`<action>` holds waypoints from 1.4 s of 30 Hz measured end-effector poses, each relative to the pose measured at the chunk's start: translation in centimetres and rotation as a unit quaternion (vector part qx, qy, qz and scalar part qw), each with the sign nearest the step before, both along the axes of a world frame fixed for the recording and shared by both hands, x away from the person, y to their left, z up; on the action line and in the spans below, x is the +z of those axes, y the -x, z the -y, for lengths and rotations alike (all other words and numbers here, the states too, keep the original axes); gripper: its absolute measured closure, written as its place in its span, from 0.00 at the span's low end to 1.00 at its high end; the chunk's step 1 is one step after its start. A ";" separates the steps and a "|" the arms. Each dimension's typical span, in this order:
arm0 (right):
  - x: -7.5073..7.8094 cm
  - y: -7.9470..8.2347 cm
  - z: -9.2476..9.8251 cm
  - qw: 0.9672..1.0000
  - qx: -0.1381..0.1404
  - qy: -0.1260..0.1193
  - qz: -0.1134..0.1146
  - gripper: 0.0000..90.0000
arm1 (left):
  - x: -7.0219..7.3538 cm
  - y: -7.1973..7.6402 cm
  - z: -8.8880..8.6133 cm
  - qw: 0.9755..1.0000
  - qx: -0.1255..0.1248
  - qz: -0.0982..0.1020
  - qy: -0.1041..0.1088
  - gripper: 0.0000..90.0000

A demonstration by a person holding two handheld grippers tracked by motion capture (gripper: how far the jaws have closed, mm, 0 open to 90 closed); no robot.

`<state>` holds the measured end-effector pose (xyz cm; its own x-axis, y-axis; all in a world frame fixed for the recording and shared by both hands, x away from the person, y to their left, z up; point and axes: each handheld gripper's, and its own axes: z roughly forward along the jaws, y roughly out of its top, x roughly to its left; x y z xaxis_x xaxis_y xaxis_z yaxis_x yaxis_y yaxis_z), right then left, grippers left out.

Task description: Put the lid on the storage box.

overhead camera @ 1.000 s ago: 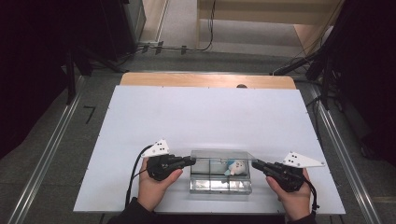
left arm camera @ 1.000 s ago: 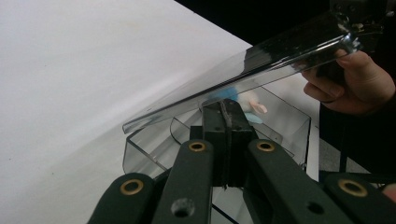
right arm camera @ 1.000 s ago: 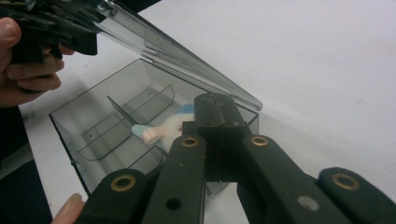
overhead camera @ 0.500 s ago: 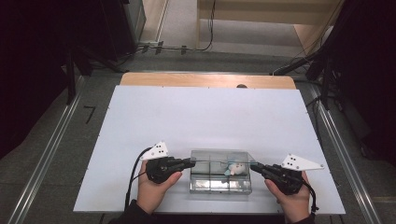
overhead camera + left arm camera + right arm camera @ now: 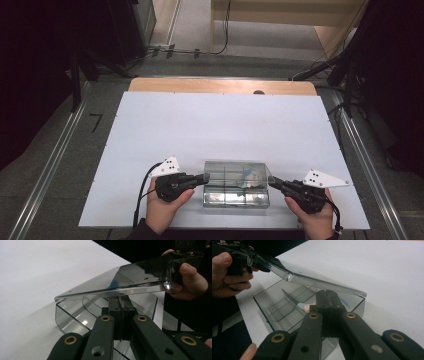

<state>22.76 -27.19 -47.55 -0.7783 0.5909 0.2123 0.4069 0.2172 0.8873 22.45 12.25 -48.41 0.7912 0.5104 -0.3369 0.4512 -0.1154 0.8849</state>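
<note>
Clear smoky plastic box with inner dividers sits on the white tabletop near its front edge, between the person's two hands. Its hinged transparent lid is raised at a slant above the tray, as both gripper views show. The left claw meets the box at its left end, and the right claw meets it at the right end; both have their black jaws drawn together. In the left gripper view the closed jaws lie just under the tilted lid, and whether they pinch a wall of the box or merely rest against it cannot be told. In the right gripper view the closed jaws likewise reach in beneath the lid's edge over the tray. A small pale object with a blue-green part lies in one compartment, close to the right claw. A white three-cornered plate tops the right claw.
</note>
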 end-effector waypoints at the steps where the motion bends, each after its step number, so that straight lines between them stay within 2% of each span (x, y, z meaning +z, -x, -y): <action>1: 0.0 0.0 0.0 1.000 0.000 0.001 0.001 0.98 | 0.0 0.1 0.0 1.000 0.000 0.000 0.001 1.00; 27: -1.0 1.3 0.4 1.000 0.009 0.010 -0.008 0.98 | -1.1 1.9 -0.6 1.000 0.001 -0.013 0.002 1.00; 42: -2.0 1.7 0.5 1.000 0.011 0.016 -0.019 0.98 | -1.8 2.7 -0.8 1.000 0.003 -0.022 -0.008 1.00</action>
<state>21.01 -27.73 -49.53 -0.7833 0.5799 0.2241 0.4354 0.2544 0.8635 19.71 13.06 -50.24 0.7729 0.5200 -0.3635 0.4907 -0.1268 0.8620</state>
